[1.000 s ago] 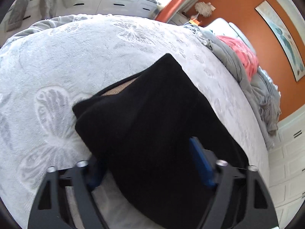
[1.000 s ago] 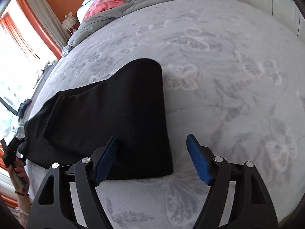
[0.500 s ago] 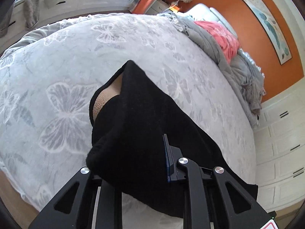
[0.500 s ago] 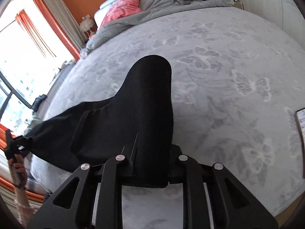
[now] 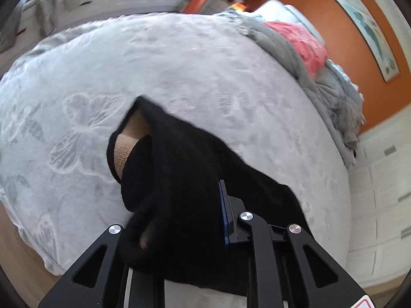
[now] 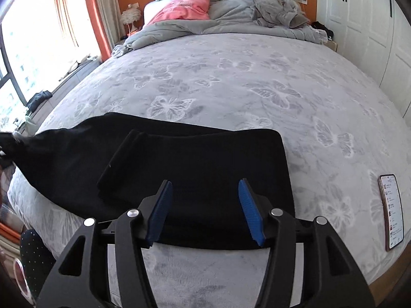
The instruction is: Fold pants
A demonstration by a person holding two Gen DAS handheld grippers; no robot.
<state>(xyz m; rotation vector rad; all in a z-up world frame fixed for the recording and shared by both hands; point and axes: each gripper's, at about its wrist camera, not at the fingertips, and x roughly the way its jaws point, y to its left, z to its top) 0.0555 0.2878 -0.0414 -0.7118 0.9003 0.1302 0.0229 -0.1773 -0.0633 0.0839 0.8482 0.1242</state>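
Observation:
Black pants with a tan fleece lining [image 5: 179,169] lie partly folded on the grey butterfly-print bed [image 5: 205,77]. My left gripper [image 5: 179,220] is shut on a bunched end of the pants and holds it raised above the bed; the left finger is hidden under the cloth. In the right wrist view the pants [image 6: 195,164] lie flat near the bed's front edge, with a folded layer on top. My right gripper [image 6: 205,213] is open just above their near edge, holding nothing.
A phone [image 6: 391,210] lies on the bed at the right, near the edge. A grey duvet [image 6: 231,23] and a pink pillow [image 6: 185,7] are piled at the headboard. White wardrobe doors [image 6: 372,25] stand on the right, a window [image 6: 25,51] on the left.
My right gripper has opened and let go of the pants, which now lie flat. My left gripper stays shut on its end of the pants and has shifted slightly.

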